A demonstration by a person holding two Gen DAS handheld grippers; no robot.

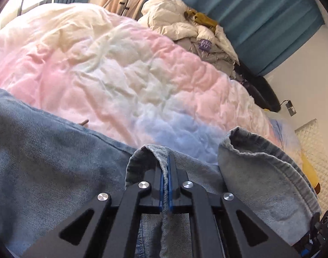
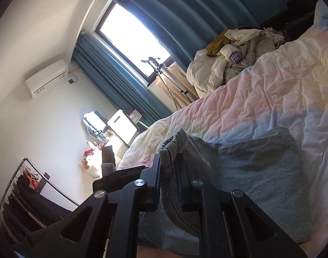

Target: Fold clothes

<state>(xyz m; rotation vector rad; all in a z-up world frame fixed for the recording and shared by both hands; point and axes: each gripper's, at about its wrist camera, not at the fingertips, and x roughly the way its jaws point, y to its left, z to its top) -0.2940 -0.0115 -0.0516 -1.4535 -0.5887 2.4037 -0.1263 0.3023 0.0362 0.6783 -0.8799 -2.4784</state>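
The jeans [image 1: 45, 161] lie spread on the bed's near edge, on a pink, white and blue quilt [image 1: 120, 68]. The left tool [image 1: 167, 172] is closed nearly flat on a hem seam of the denim, blue pads pressing it from both sides. The right tool [image 2: 170, 167] stands a little wider, clamped on a thicker bunched fold of the jeans [image 2: 260, 172] that rises between its fingers. At the bed's far edge sits a heap of pale clothes [image 1: 185, 25] against teal curtains [image 1: 260, 17].
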